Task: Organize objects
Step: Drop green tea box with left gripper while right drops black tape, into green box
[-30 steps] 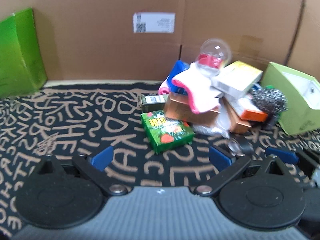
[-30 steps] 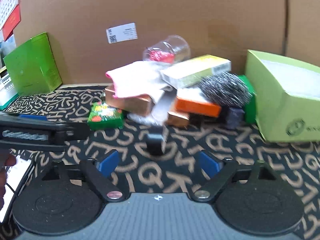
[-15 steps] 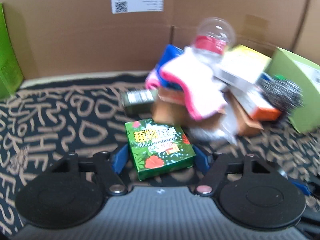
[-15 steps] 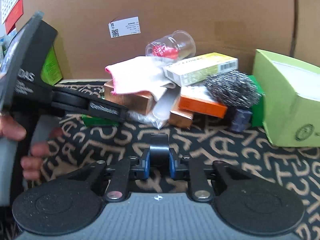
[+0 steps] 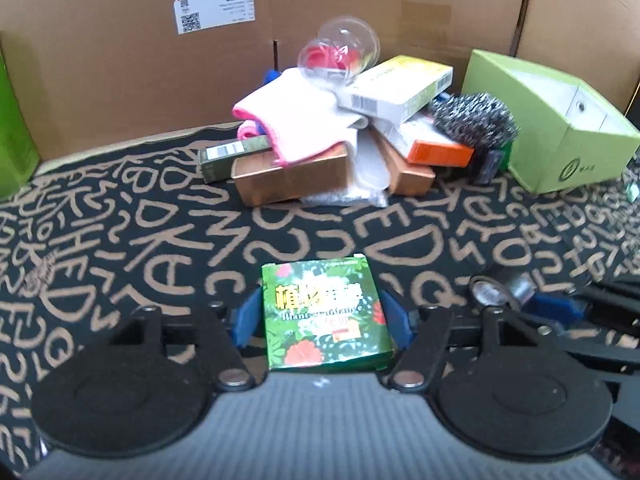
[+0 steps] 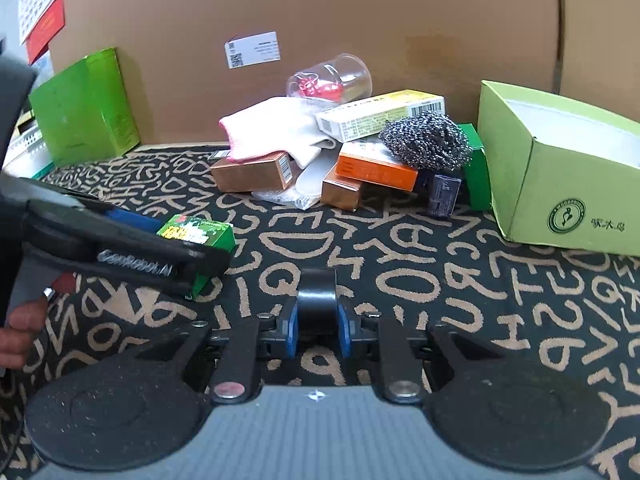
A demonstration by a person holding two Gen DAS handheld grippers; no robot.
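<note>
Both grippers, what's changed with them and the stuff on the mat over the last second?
The left gripper closed its jaws on the green flowered box and drew it away from the pile. The right gripper closed its jaws on the small black roll. The pile, with steel scourer and pink cloth, stayed put.

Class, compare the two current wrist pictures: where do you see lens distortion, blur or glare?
Left wrist view: fisheye bends the cardboard wall; the green floral box looks slightly soft; highlights glint on the clear plastic cup. Right wrist view: dark rounded corners; the black tape roll is sharp.
</note>
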